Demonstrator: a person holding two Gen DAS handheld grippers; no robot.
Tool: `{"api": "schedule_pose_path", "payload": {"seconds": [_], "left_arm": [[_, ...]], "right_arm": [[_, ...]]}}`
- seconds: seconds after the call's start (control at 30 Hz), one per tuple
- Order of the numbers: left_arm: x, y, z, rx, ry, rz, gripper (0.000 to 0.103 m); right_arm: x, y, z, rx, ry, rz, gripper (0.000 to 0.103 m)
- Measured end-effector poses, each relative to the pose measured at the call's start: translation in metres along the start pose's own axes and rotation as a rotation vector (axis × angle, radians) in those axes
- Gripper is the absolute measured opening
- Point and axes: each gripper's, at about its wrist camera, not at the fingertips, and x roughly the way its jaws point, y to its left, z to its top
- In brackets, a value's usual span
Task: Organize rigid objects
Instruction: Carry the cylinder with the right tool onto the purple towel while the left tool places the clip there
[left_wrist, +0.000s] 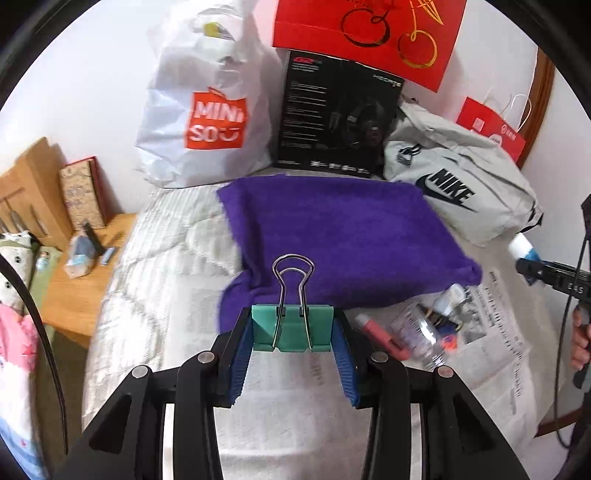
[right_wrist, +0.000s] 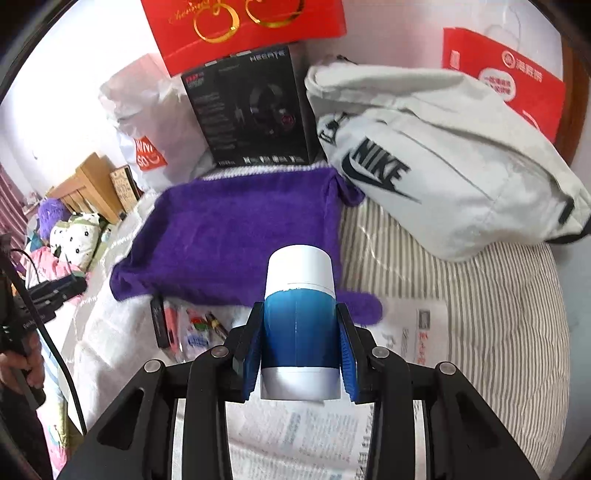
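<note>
Left hand-held gripper (left_wrist: 293, 328) clamps the green binder clip (left_wrist: 293, 328), wire handles pointing far toward the purple towel (left_wrist: 340, 236) directly ahead on the bed; right hand-held gripper (right_wrist: 299, 341) grips the blue-white bottle (right_wrist: 300, 328) lengthwise, towel far-left.

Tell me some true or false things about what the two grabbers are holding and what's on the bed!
1. The left gripper holds a green binder clip. True.
2. The right gripper is empty. False: it is shut on a blue and white tube.
3. The towel on the bed is yellow. False: it is purple.
4. A grey Nike bag lies right of the towel. True.
5. The black box lies flat on the towel. False: it stands upright behind the towel, against the wall.
</note>
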Motion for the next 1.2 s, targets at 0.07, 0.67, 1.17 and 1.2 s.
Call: {"api": "schedule_pose_path", "payload": {"seconds": [0.07, 0.67, 1.17, 1.2], "left_arm": [[0.007, -0.006, 0.007, 0.014, -0.005, -0.001, 0.039], [0.109, -0.013, 0.092, 0.027, 0.011, -0.038, 0.039], [0.194, -0.009, 0.113, 0.004, 0.122, -0.013, 0.039], [0.199, -0.009, 0.113, 0.002, 0.127, -0.008, 0.039]], "right_arm": [[0.004, 0.005, 0.007, -0.014, -0.005, 0.000, 0.036], [0.120, 0.026, 0.069, -0.086, 0.074, 0.042, 0.036], [0.197, 0.024, 0.100, -0.127, 0.146, 0.010, 0.036], [0.199, 0.025, 0.101, -0.134, 0.151, 0.006, 0.036]]}}
